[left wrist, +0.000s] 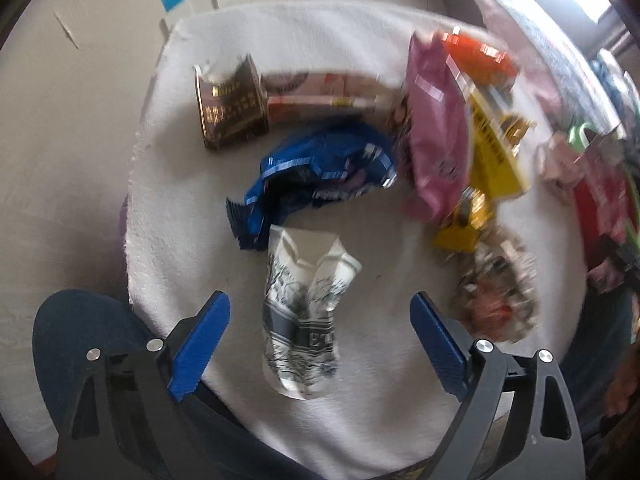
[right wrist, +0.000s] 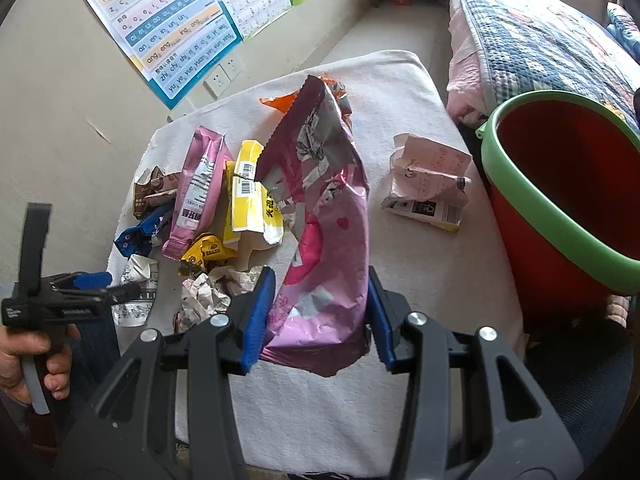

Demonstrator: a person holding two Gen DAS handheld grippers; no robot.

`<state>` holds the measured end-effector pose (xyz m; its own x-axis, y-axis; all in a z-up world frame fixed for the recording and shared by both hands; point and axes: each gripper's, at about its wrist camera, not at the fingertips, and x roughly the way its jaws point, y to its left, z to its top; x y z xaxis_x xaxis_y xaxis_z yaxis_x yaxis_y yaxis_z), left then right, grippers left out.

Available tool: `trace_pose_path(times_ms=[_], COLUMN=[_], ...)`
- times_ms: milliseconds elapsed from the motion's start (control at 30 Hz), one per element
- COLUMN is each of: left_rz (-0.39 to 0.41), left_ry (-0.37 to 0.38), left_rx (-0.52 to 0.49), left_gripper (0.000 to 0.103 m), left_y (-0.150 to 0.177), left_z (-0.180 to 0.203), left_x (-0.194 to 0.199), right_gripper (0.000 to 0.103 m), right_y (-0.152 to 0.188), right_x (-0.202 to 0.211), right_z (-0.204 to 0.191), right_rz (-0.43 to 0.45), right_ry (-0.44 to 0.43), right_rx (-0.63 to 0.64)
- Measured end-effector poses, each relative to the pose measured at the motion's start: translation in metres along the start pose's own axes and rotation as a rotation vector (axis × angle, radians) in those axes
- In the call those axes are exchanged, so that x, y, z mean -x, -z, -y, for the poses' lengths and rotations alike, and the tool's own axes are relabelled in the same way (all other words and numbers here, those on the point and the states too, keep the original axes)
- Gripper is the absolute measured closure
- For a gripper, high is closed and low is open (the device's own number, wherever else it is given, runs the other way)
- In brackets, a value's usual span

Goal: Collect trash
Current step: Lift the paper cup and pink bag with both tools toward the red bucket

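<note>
You are clamping the large pink bag (right wrist: 324, 248) at frame centre in your right tongs (right wrist: 320, 316), left tongs (left wrist: 320, 344) gaping empty over the flattened cup (left wrist: 304, 312), bucket (right wrist: 560, 216) at right looking empty, most wrappers remaining on the desk (right wrist: 400, 80).

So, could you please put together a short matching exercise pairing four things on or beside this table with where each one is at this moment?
Things:
1. large pink bag
2. flattened paper cup
3. crumpled carton
4. red bucket

Places:
A. lying alone on the white cloth, between the pile and the bucket
B. beyond the table's right edge, green-rimmed, mouth open
C. held up between the blue pads of the right tool
D. lying between the spread pads of the left tool, not gripped

Pairs: 1-C, 2-D, 3-A, 4-B
</note>
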<state>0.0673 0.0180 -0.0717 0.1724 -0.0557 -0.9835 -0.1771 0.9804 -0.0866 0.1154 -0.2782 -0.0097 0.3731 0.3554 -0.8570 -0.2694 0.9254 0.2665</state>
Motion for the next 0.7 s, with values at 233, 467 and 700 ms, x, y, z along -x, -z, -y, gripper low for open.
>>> trace_pose_path(times_ms=[233, 467, 700], left_rz=[-0.073, -0.080, -0.025], left_ry=[-0.040, -0.013, 0.028], left_rx=[-0.017, -0.002, -0.003], left_gripper=[0.029, 0.064, 0.065], left_y=[-0.001, 0.003, 0.005], left_z=[-0.002, -0.005, -0.001], left_x=[-0.029, -0.032, -0.011], right_gripper=[0.059, 0.059, 0.059], right_y=[0.002, 0.001, 0.000], right_x=[-0.002, -0.002, -0.001], right_z=[-0.003, -0.003, -0.004], right_rz=[-0.007, -0.010, -0.005], right_ry=[0.003, 0.001, -0.005], right_rx=[0.005, 0.006, 0.008])
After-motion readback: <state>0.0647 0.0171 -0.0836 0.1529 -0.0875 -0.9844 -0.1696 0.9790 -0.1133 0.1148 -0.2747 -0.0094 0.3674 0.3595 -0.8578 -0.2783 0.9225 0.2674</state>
